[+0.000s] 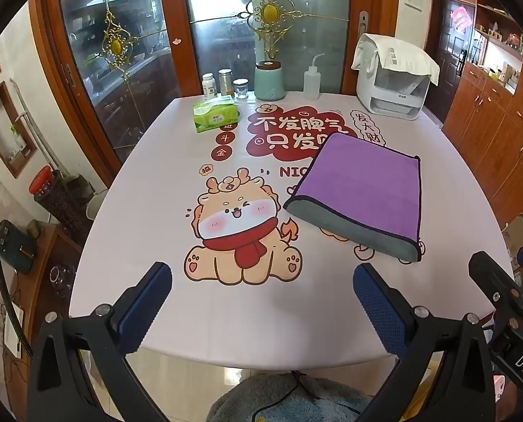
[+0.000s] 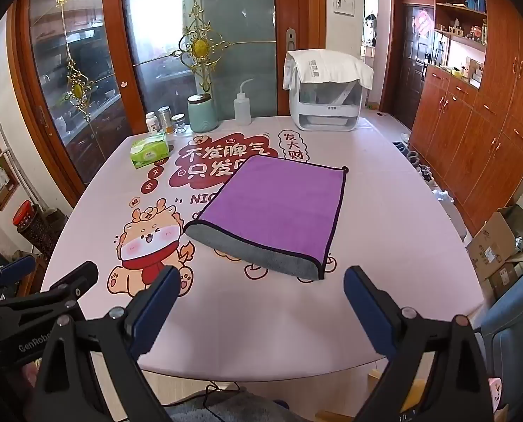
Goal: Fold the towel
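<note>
A purple towel (image 1: 365, 190) with a grey underside and dark edging lies folded flat on the pink printed table (image 1: 163, 211); a grey strip shows along its near edge. It also shows in the right wrist view (image 2: 279, 211). My left gripper (image 1: 263, 277) is open and empty, held above the table's near edge, left of and nearer than the towel. My right gripper (image 2: 261, 281) is open and empty, just in front of the towel's near edge. The right gripper also shows at the right edge of the left wrist view (image 1: 500, 281).
At the table's far side stand a green tissue box (image 1: 216, 116), small jars (image 1: 226, 82), a teal canister (image 1: 269, 81), a squeeze bottle (image 1: 311, 81) and a white appliance (image 1: 391, 84) under a cloth. Wooden cabinets (image 2: 479, 133) and cardboard boxes (image 2: 500, 246) are to the right.
</note>
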`<act>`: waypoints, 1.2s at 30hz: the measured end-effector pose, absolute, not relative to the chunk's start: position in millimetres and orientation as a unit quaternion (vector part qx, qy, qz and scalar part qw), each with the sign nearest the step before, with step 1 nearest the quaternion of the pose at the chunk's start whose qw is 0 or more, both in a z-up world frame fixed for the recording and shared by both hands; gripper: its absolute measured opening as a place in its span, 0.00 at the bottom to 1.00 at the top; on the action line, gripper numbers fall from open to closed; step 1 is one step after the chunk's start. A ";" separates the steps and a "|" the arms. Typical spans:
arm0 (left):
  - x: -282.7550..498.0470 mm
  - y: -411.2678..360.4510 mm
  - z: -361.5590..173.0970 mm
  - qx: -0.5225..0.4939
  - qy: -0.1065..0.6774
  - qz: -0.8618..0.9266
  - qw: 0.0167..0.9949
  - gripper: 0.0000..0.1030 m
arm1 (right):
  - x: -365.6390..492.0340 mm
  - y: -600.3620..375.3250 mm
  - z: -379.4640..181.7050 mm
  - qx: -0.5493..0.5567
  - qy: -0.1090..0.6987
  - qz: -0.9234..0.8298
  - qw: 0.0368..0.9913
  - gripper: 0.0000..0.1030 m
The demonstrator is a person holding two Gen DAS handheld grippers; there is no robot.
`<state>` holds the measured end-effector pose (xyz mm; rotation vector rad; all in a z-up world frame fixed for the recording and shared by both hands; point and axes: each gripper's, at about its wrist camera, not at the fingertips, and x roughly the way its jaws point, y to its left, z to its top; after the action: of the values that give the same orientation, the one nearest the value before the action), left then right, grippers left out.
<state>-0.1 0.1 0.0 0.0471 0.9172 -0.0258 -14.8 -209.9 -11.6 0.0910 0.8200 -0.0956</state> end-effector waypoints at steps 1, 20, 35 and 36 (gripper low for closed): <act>-0.2 0.1 0.0 0.023 0.443 -0.013 0.896 1.00 | -14.8 -209.9 -11.7 0.043 0.399 -0.047 0.915 0.92; 0.5 1.3 -1.6 0.025 0.445 -0.014 0.895 1.00 | -14.5 -212.7 -7.3 0.046 0.405 -0.046 0.912 0.92; -2.8 2.2 -2.7 0.028 0.453 -0.016 0.891 1.00 | -15.6 -204.3 -18.4 0.048 0.409 -0.045 0.910 0.92; -3.1 2.7 -3.0 0.027 0.453 -0.015 0.891 1.00 | -16.4 -202.8 -19.9 0.049 0.409 -0.045 0.910 0.92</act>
<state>-3.1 2.7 -3.0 0.0563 0.9403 -0.0312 -16.4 -202.8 -19.9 0.1002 0.8433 -0.0923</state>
